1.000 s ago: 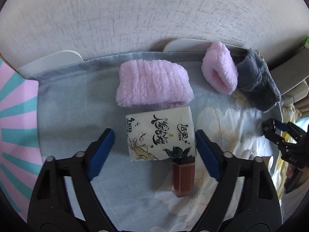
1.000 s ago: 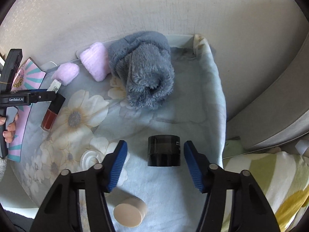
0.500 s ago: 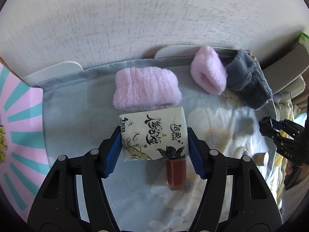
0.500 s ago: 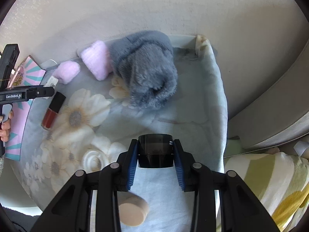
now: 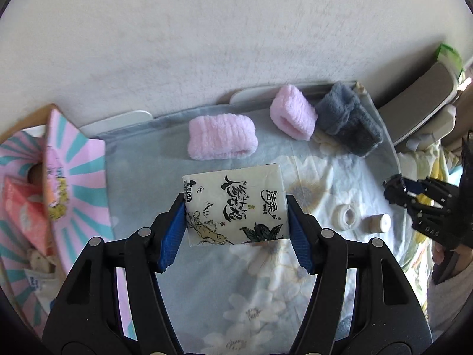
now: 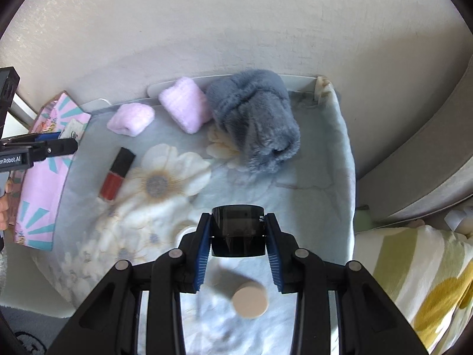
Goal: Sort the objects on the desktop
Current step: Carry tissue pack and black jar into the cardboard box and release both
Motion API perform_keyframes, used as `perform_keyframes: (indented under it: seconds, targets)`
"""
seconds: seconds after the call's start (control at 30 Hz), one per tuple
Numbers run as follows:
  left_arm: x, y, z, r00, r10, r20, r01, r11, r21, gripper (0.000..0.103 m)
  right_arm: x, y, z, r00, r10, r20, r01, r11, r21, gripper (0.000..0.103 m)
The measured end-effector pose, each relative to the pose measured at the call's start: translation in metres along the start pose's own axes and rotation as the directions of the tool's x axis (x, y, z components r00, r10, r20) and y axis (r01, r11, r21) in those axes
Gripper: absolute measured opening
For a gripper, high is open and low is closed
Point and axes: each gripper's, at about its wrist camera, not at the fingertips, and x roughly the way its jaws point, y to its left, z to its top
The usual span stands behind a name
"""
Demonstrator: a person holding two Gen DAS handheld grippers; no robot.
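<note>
The left claw is clamped on a white tissue pack printed with black calligraphy; its blue pads press the pack's two short sides, and the pack hangs above the flower-print cloth that covers the tabletop. At 12 o'clock from the pack lies a pink fluffy roll. At 1 o'clock a second pink roll leans against a grey fluffy roll. At 9 o'clock sits a pink box with teal rays, with an orange-pink packet inside it. At 3 o'clock on the cloth stand a white ring-shaped piece and a small cream cylinder.

The right claw is closed on a black round jar, gripped on both sides by the blue pads and raised clear of the cloth. Just below the jar, at 6 o'clock, a beige round cap rests on the cloth. At 10 o'clock from the jar a red lip-gloss tube with a black cap lies flat. In the left wrist view the right claw shows at the right edge, but the jar cannot be made out there.
</note>
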Motion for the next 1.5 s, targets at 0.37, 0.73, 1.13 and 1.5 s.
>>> perform_keyframes:
  seconds: [0.37, 0.73, 1.13, 1.5]
  targets:
    - [-0.057, 0.020, -0.007, 0.997, 0.029, 0.071, -0.030, 1.000, 0.011, 0.060, -0.013, 0.045, 0.020, 1.000, 0.001, 0.030, 0.000, 1.000, -0.020, 0.033]
    - [-0.100, 0.061, -0.021, 0.990, 0.068, 0.122, -0.061, 0.996, -0.061, 0.060, -0.023, 0.098, 0.052, 0.997, 0.048, 0.056, -0.041, 0.993, -0.110, 0.033]
    - [-0.124, 0.112, -0.042, 0.984, 0.121, 0.130, -0.098, 0.981, -0.170, 0.060, -0.030, 0.183, 0.097, 0.985, 0.157, 0.071, -0.131, 0.951, -0.279, 0.033]
    - [-0.143, 0.148, -0.075, 0.974, 0.187, 0.127, -0.153, 0.958, -0.243, 0.060, -0.030, 0.274, 0.114, 0.976, 0.216, 0.028, -0.175, 0.853, -0.491, 0.033]
